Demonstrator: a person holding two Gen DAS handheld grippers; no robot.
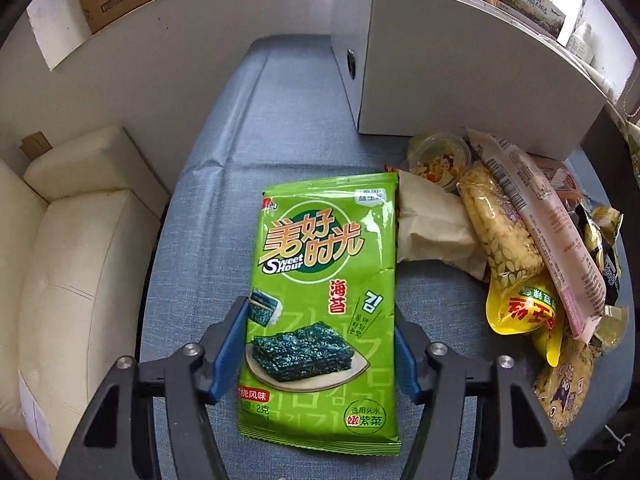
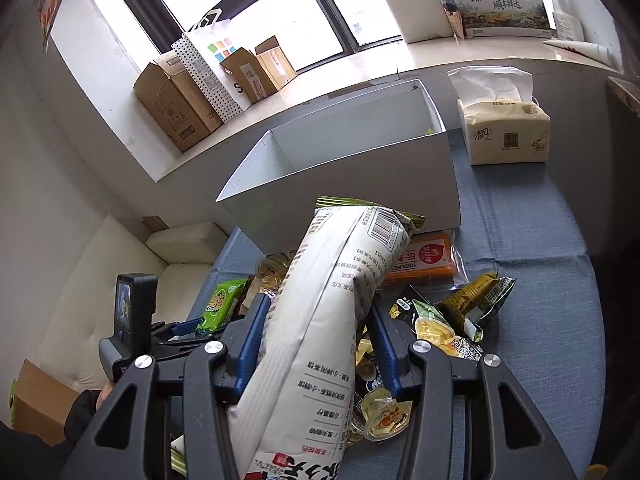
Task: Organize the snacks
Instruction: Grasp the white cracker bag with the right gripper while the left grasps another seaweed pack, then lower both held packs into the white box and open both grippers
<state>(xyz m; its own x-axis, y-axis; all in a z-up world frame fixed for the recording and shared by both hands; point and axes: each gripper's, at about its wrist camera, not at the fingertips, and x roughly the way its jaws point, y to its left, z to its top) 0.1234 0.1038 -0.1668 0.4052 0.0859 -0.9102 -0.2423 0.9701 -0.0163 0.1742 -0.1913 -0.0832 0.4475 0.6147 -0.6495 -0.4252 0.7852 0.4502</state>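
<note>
While the left tool straddles the green seaweed packet, the packet's long axis runs near-to-far, in line with the tool's pointing direction, so the fingers bracket its two long edges. Blue pads sit at or just beside the edges at the packet's near half; I can't tell whether they press yet. Packet lies flat on the blue-clothed bench, left of the snack pile.

Right tool is at mid opening and clamped on the white puffed bag, which stands tilted, top end leaning far-right toward the white box. Box sits far side of the bench, open top, directly beyond the bag; tissue pack to its right.

Judgement: right hand is nearer the box, its bag goes in first by moving far and up over the near wall. Left needs to close on the packet, then travel far-right to the same box.
</note>
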